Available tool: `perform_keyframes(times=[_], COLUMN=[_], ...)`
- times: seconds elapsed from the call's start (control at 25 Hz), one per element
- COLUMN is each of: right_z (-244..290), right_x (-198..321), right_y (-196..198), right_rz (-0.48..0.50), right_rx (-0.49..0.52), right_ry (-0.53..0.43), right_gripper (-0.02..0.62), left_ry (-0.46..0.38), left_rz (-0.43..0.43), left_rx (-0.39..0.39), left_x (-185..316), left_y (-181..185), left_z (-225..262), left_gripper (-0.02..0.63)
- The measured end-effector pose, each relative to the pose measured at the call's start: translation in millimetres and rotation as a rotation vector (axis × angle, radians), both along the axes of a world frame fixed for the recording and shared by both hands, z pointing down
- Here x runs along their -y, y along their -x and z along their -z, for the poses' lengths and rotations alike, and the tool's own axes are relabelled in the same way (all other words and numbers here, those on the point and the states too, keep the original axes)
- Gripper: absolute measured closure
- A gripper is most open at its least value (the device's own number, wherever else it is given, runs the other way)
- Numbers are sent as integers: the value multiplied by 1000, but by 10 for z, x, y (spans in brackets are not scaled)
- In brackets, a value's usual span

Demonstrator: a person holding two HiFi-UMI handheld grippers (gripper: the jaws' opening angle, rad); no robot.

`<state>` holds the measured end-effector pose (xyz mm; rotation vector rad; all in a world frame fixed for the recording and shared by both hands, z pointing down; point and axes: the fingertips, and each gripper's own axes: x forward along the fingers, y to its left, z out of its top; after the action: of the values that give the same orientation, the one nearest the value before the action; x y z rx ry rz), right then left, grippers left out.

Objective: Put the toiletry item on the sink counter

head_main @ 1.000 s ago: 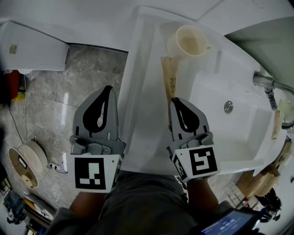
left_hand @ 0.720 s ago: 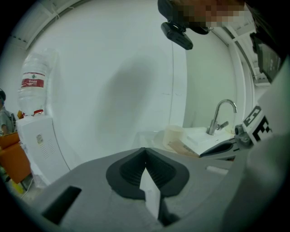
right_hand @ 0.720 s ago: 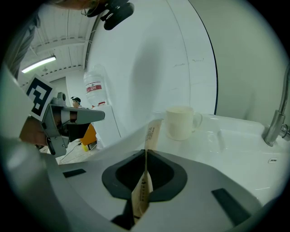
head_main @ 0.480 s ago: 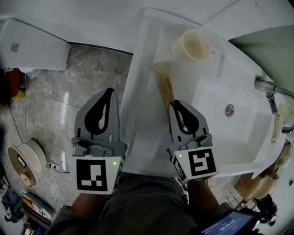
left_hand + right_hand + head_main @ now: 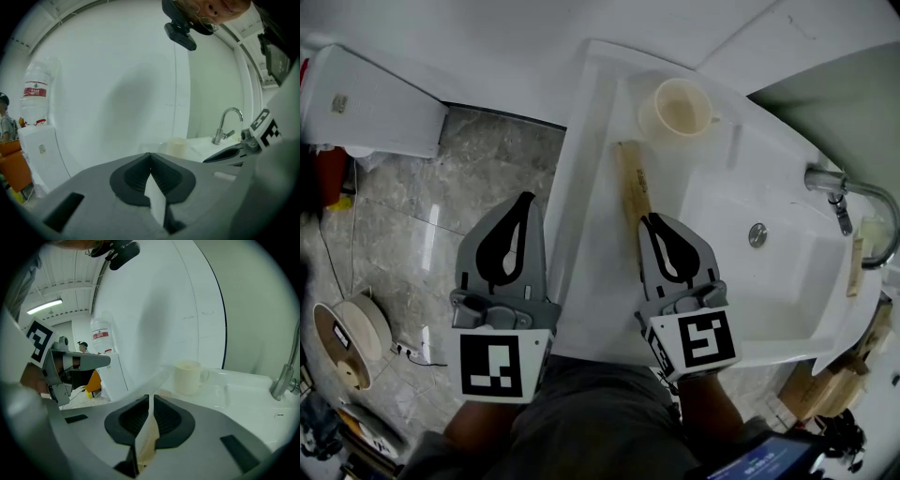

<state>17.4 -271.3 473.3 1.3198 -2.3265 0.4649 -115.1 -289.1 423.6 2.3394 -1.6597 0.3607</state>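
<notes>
A long tan paper-wrapped packet (image 5: 633, 183) stretches over the left side of the white sink counter (image 5: 591, 187), its far end just short of a cream mug (image 5: 678, 108). My right gripper (image 5: 651, 221) is shut on the packet's near end; in the right gripper view the tan wrapper sits pinched between the pads (image 5: 161, 416). Whether the packet touches the counter I cannot tell. Left of the sink, my left gripper (image 5: 525, 199) hangs over the floor, jaws together with only a pale sliver in the seam (image 5: 150, 157).
The basin (image 5: 787, 272) with its drain lies right of the packet, and a chrome faucet (image 5: 839, 187) stands at its far right. The mug (image 5: 188, 377) stands at the counter's back. A white cabinet (image 5: 366, 103) and a round spool (image 5: 342, 342) sit on the marble floor (image 5: 441, 197).
The right gripper has shifted slightly left and toward me with the packet, whose far end now lies further from the mug. The left gripper has barely moved.
</notes>
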Motion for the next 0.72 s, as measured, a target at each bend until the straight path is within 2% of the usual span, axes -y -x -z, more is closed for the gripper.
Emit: perform_keyframes(times=[0.32, 0.72], right_z=[719, 1840], right_x=[-146, -489], right_y=[-40, -198], right_rz=[34, 46], right_rx=[30, 75], right_ry=[-149, -397], right_gripper=[577, 577], left_ry=[-101, -294], left_rz=[-3, -4], left_rx=[-10, 0], left_x=[-283, -765], left_y=[-236, -541], left_z=[549, 1443], left_gripper=[595, 595])
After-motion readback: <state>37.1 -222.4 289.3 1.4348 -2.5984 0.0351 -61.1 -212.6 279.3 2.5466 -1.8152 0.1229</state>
